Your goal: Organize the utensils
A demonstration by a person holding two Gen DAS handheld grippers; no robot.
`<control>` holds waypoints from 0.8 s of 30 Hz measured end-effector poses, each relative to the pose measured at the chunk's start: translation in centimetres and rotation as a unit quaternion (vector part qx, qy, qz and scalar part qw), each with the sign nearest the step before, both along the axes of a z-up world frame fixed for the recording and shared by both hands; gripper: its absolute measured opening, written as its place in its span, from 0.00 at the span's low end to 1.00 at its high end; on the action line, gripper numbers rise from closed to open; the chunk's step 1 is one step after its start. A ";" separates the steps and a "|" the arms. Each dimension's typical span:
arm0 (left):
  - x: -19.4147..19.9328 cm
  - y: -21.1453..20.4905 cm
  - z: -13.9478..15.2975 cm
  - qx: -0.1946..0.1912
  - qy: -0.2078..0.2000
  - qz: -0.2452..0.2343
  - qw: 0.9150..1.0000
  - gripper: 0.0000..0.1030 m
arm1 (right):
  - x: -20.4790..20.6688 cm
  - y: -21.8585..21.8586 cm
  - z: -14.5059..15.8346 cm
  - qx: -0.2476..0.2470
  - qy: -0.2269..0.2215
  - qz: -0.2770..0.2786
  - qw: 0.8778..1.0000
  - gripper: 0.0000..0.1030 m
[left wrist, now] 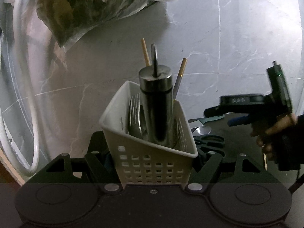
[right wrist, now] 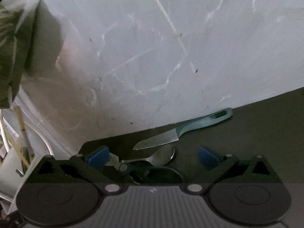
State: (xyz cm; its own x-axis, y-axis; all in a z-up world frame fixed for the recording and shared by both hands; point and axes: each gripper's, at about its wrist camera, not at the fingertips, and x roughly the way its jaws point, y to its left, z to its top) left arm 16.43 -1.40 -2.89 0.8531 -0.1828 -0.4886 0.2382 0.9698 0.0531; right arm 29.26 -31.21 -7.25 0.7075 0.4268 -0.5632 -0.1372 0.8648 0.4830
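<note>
Dim, fisheye-warped, right view blurred

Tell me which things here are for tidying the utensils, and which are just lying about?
For the job: white basket, forks, chopsticks, knife, spoon, scissors.

Just there: bag of greens, white hose.

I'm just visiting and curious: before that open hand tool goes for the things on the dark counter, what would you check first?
1. Right gripper fingers spread: ok.
2. Nothing caught between them: ok.
3. Left gripper clamped on white basket: ok.
4. Knife blade overlaps spoon: not ok.
5. Scissors crowd the spoon: not ok.
6. Spare room in basket: cannot tell.
</note>
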 end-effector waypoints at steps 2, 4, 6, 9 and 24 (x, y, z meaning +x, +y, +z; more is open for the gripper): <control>0.1 -0.2 0.1 0.000 0.002 0.003 1.000 0.75 | 1.0 0.6 -0.8 0.002 0.011 0.007 1.000 1.00; 0.2 -0.2 0.1 0.000 0.003 0.005 1.000 0.75 | 1.6 1.2 -1.3 0.006 0.025 0.016 1.000 1.00; 0.3 -0.3 0.2 0.000 0.004 0.005 1.000 0.75 | 1.7 1.4 -1.8 0.010 0.026 0.014 1.000 0.99; 0.2 -0.4 0.2 0.001 0.005 0.006 1.000 0.75 | 1.8 1.6 -2.1 0.021 0.015 0.011 1.000 0.95; 0.3 -0.4 0.2 0.000 0.005 0.008 1.000 0.75 | 2.6 2.3 -1.8 -0.011 0.007 -0.033 0.999 0.04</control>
State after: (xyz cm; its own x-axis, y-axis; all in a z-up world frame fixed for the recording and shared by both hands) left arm 16.70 -1.77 -2.66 0.8513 -0.1691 -0.4966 0.2236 0.9733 0.0518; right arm 31.82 -28.93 -9.06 0.7257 0.3673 -0.5818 -0.0730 0.8819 0.4657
